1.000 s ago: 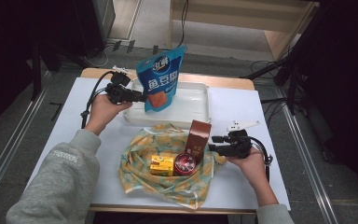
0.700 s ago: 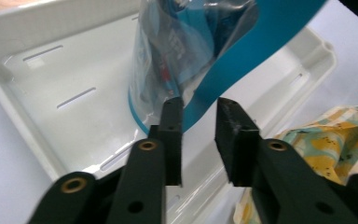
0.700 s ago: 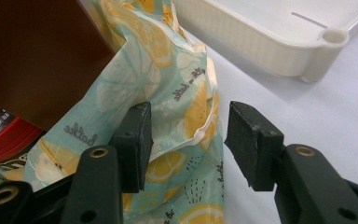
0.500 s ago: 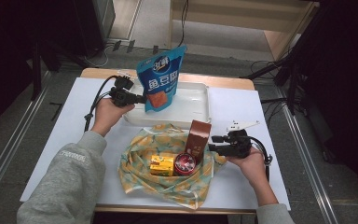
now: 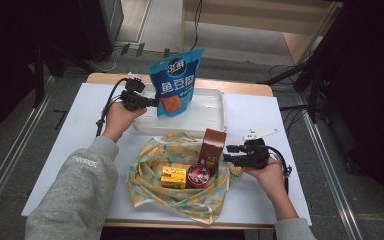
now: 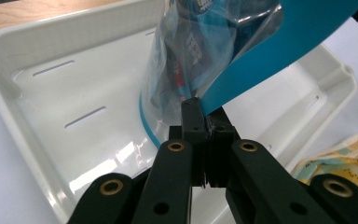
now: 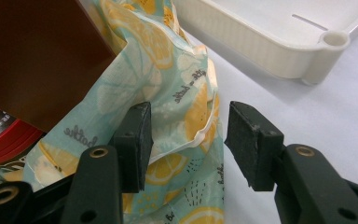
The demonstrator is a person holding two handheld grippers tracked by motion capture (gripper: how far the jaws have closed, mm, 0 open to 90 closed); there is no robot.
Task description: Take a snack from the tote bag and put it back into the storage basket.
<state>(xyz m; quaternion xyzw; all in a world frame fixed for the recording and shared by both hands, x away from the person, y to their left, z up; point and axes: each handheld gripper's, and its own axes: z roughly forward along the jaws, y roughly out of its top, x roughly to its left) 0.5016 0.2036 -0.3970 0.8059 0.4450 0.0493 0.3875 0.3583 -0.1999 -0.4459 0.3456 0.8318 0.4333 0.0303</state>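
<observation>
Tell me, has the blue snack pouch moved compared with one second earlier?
No. The blue pouch stands at the same spot over the white tray; the left gripper has just been closing on its edge.

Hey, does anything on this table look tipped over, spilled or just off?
Nothing is spilled or damaged. The blue snack pouch leans tilted over the white tray, but the left gripper is clamped on its edge, so it is held. The fruit-print cloth lies rumpled under the other items.

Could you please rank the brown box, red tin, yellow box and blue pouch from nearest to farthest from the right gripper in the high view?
From the right gripper:
1. Brown box, just beside its jaws.
2. Red tin, lower left.
3. Yellow box, beyond the tin.
4. Blue pouch, over the tray.
</observation>
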